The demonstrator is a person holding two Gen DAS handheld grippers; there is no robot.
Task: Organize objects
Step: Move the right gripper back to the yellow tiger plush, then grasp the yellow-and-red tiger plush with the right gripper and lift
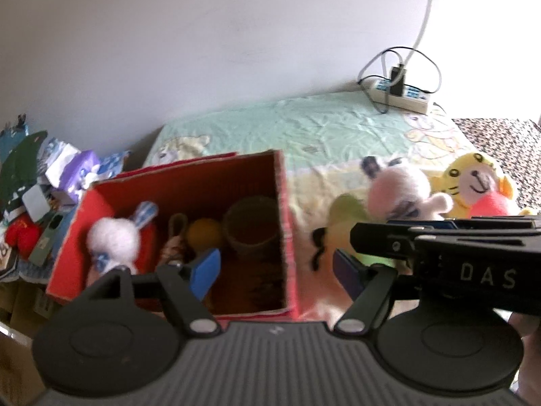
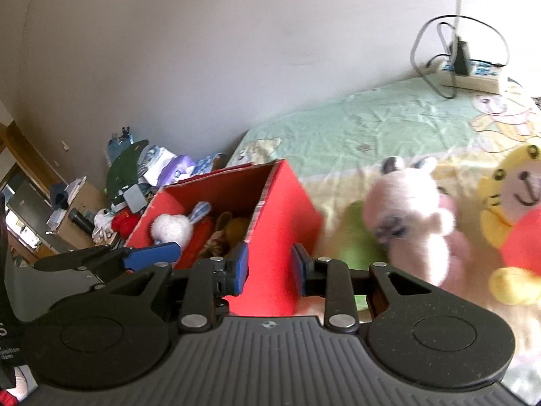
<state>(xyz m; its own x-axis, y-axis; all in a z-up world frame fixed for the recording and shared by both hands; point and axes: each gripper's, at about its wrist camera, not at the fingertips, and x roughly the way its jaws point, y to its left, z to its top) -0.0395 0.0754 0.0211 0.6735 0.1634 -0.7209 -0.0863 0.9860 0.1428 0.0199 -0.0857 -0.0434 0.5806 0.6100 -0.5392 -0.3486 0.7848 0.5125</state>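
Observation:
A red cardboard box (image 1: 289, 237) stands open on the bed. It holds a white bunny plush (image 1: 115, 237), a yellow ball (image 1: 204, 231) and a woven basket (image 1: 252, 228). My left gripper (image 1: 275, 272) hovers open over the box's right wall with nothing between its blue pads. My right gripper (image 2: 269, 267) is open and empty in front of the box's red side (image 2: 280, 223). To the right on the bed lie a white-pink plush (image 2: 412, 216), a green plush (image 2: 358, 237) and a yellow tiger plush (image 2: 517, 203).
A power strip (image 1: 402, 94) with looped cables lies at the bed's far corner by the wall. A heap of packets and small items (image 1: 50, 182) crowds a surface left of the box. The green cartoon sheet (image 1: 304, 128) stretches behind the box.

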